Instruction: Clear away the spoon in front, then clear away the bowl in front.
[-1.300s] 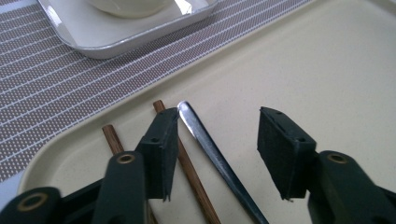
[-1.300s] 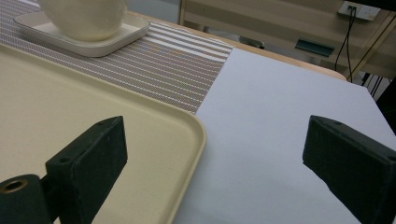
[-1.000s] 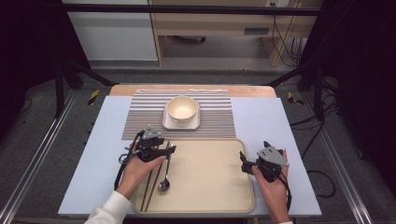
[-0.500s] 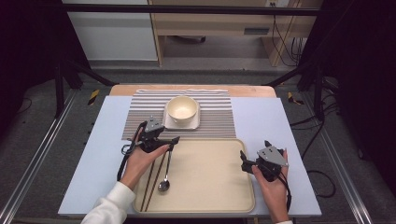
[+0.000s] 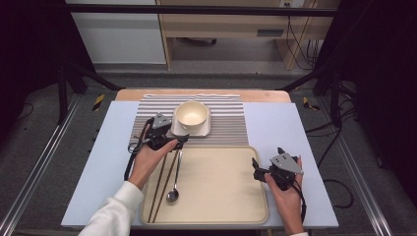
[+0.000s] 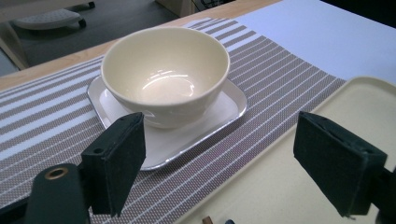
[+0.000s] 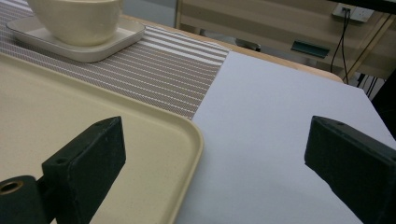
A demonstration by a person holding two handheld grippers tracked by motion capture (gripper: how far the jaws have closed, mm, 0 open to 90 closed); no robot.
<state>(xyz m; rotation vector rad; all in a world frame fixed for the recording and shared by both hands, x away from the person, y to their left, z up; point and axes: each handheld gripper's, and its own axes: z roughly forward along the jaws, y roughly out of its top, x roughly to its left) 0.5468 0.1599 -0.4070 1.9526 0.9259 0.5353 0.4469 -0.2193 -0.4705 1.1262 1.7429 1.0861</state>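
My left gripper point(image 5: 173, 141) has just been opening, nothing held, near the bowl point(image 5: 192, 114); right gripper point(image 5: 265, 169) wide, empty.

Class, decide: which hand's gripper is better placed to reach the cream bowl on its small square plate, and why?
Left. The left gripper, jaws open and empty, points at the cream bowl right ahead; the right gripper sits at the beige tray's far right edge.

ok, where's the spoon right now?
High view: the spoon lies on the left part of the tray, just right of the chopsticks, with its handle pointing toward the left hand-held gripper.
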